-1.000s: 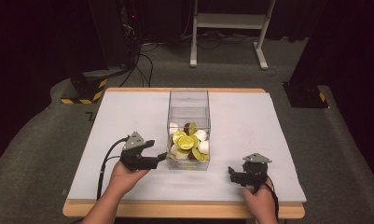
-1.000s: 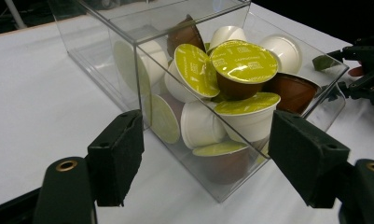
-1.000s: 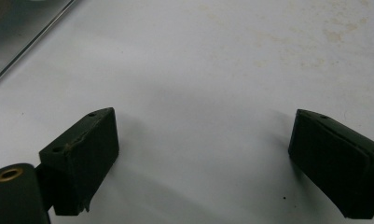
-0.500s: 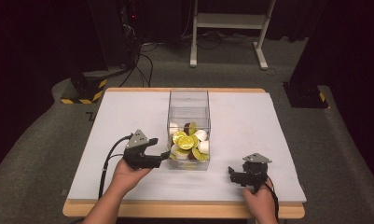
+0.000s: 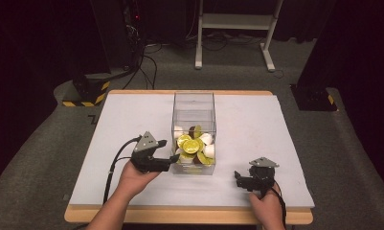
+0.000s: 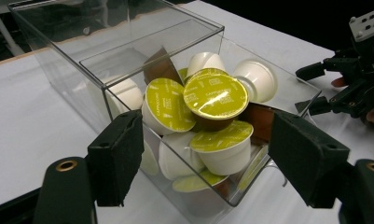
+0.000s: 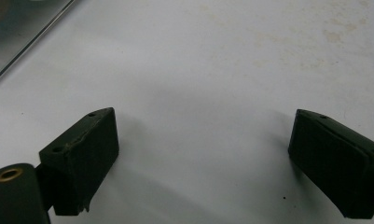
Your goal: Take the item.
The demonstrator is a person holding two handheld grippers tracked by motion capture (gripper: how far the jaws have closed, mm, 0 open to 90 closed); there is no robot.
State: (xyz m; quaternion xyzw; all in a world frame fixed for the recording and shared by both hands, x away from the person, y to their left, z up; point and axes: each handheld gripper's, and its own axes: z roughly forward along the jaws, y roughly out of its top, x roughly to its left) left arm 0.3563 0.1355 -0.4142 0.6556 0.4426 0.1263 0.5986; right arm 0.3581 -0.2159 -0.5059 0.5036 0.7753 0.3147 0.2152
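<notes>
- Two grippers on the white table [image 5: 276,124], and between them the clear box [image 5: 194,103] of coffee capsules [image 5: 192,145] sits mid-table, a little toward the person's side.
- Long axis of the box runs straight away from the person, open top up; one short end faces the near edge, and the capsules are all heaped at that near end while the far half is bare.
- Left gripper [image 5: 173,158] is right at the near left corner of the box, pointing rightward at it, jaws spread wide and holding nothing.
- Left gripper view brings it close: the two black jaws flank the near corner of the box [image 6: 128,51], one to each side, without clamping it.
- That close view gives what the high view cannot: yellow-green foil lids with small print, a top capsule [image 6: 215,95] lying lid-up, white cups tipped on their sides, a couple of brown ones among them.
- It also catches the right gripper [image 6: 315,88] beyond the box, out on the table.
- Right gripper [image 5: 238,177] in the high view is near the front edge, well apart from the box, aimed left.
- Right gripper view: jaws wide apart over bare white tabletop [image 7: 198,70], nothing between them, and just a sliver of the box's edge [image 7: 21,42] in the upper left corner.
</notes>
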